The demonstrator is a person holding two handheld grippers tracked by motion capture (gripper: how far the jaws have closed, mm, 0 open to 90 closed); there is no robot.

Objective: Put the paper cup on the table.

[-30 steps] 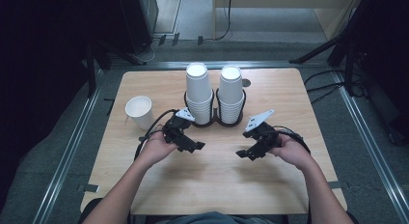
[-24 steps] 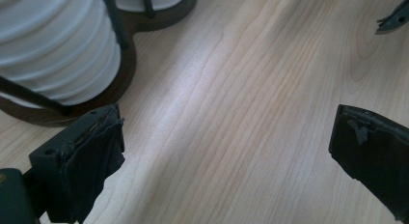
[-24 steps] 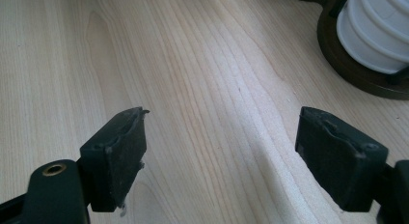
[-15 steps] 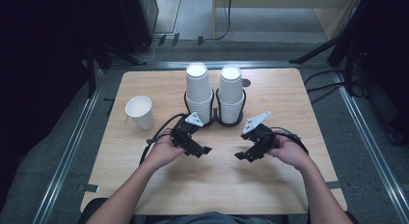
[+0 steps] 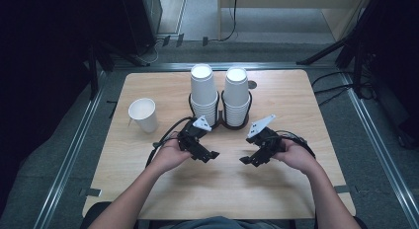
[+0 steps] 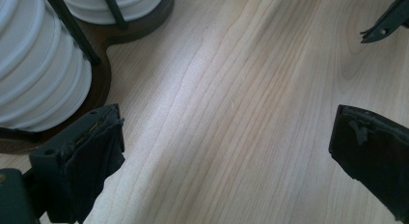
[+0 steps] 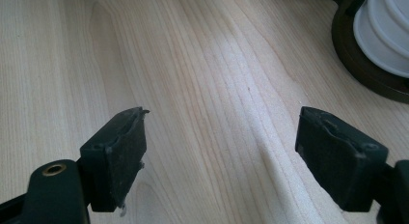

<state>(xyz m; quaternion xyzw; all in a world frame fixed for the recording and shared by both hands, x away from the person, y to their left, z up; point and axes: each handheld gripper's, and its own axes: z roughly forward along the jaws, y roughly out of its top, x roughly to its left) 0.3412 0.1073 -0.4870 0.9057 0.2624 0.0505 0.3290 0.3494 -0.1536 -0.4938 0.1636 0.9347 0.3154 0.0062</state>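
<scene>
Two tall stacks of white paper cups (image 5: 204, 93) (image 5: 236, 95) stand upside down in a dark wire holder (image 5: 220, 121) at the middle of the wooden table (image 5: 296, 189). A single white cup (image 5: 143, 114) stands upright at the left. My left gripper (image 5: 211, 155) hovers in front of the left stack, open, with bare wood between its jaws. My right gripper (image 5: 248, 161) faces it from the right, also open and holding nothing. In the left gripper view the ribbed cup stacks (image 6: 38, 64) and the holder base (image 6: 103, 74) sit at the upper left. The right gripper view has the holder base (image 7: 371, 79) at its upper right.
A small dark round mark (image 5: 253, 84) lies on the table behind the right stack. Metal rails (image 5: 74, 150) run along both table sides. Black cables trail from each gripper. Bare wood lies between and in front of the two grippers.
My left gripper has shifted right and slightly toward me, closer to the right gripper. The right gripper has hardly moved. The cups stay where they were.
</scene>
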